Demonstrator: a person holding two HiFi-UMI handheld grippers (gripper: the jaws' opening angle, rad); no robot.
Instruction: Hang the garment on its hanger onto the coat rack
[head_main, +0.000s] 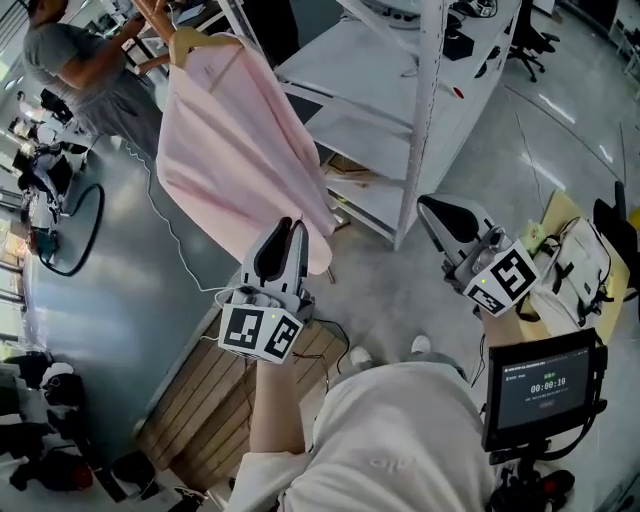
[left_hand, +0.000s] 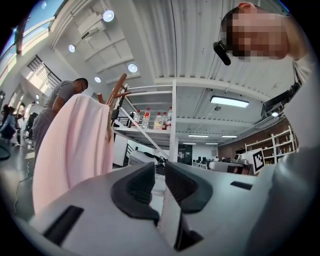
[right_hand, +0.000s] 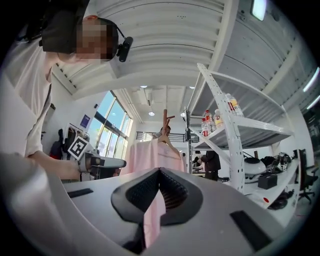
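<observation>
A pink garment (head_main: 235, 140) hangs on a wooden hanger (head_main: 195, 40) at the wooden coat rack (head_main: 150, 15), top left in the head view. My left gripper (head_main: 290, 228) points up just in front of the garment's lower hem. In the left gripper view the garment (left_hand: 75, 150) fills the left side, and the left gripper (left_hand: 160, 167) has a slim gap between its jaws with nothing in it. My right gripper (head_main: 428, 208) is off to the right, apart from the cloth. In its own view the right gripper (right_hand: 160, 171) is shut and empty, with the garment (right_hand: 152, 155) farther off behind it.
Another person (head_main: 80, 60) stands at the rack with hands near the hanger. White metal shelving (head_main: 420, 120) stands behind the garment, with bottles (left_hand: 150, 119) on a shelf. A wooden pallet (head_main: 210, 400) lies below my left arm. A screen (head_main: 545, 385) and a bag (head_main: 575, 270) are at the right.
</observation>
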